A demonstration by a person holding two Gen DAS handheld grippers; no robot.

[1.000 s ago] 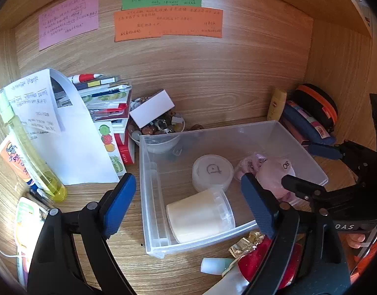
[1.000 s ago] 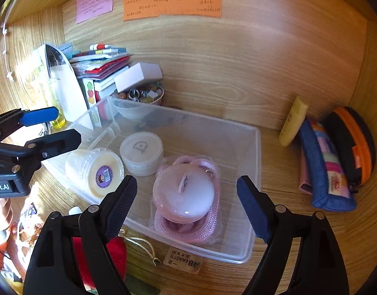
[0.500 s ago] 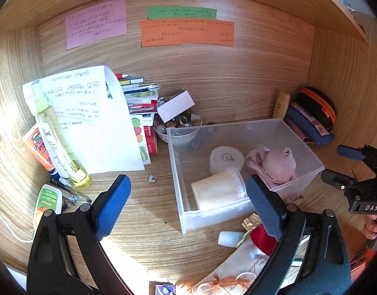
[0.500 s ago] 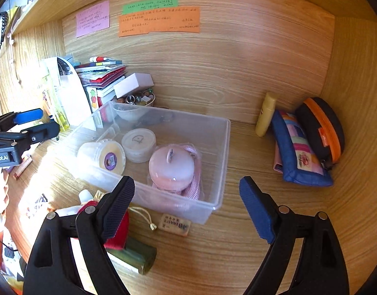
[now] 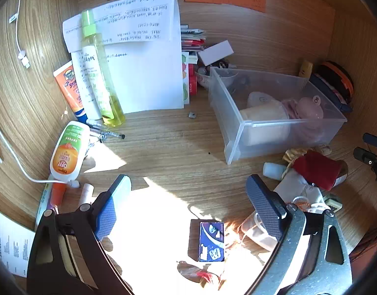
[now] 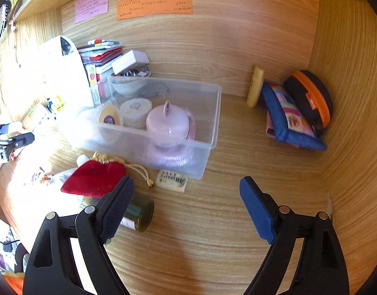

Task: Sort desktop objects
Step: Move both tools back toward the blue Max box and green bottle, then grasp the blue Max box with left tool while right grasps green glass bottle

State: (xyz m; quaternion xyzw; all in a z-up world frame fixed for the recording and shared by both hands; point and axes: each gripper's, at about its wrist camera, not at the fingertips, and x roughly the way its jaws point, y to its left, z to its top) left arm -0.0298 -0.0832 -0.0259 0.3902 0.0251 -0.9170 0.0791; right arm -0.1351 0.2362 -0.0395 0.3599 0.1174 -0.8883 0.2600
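A clear plastic bin (image 5: pixel 237 137) (image 6: pixel 213 113) stands on the wooden desk. It holds a cream jar (image 6: pixel 109 119), a white round tub (image 6: pixel 135 108) and a pink lidded pot (image 6: pixel 167 124) on a pink cord. My left gripper (image 5: pixel 188 186) is open and empty, above the sunlit desk in front of the bin. My right gripper (image 6: pixel 187 191) is open and empty, in front of the bin's right corner. A red pouch (image 6: pixel 95 178) (image 5: pixel 316 169), an eraser (image 6: pixel 172 180) and a dark green jar (image 6: pixel 139 215) lie in front of the bin.
At the left lie a yellow spray bottle (image 5: pixel 100 73), an orange tube (image 5: pixel 70 86), a lotion bottle (image 5: pixel 68 150), pens (image 5: pixel 107 132) and white paper sheets (image 5: pixel 144 56). A blue packet (image 5: pixel 211 241) lies near the front edge. Pouches (image 6: pixel 289 118) and a yellow tube (image 6: pixel 255 89) lean in the right corner.
Both grippers have pulled back from the bin and stayed open. The left view has swung left and down, now showing the bottles and the sunlit front of the desk.
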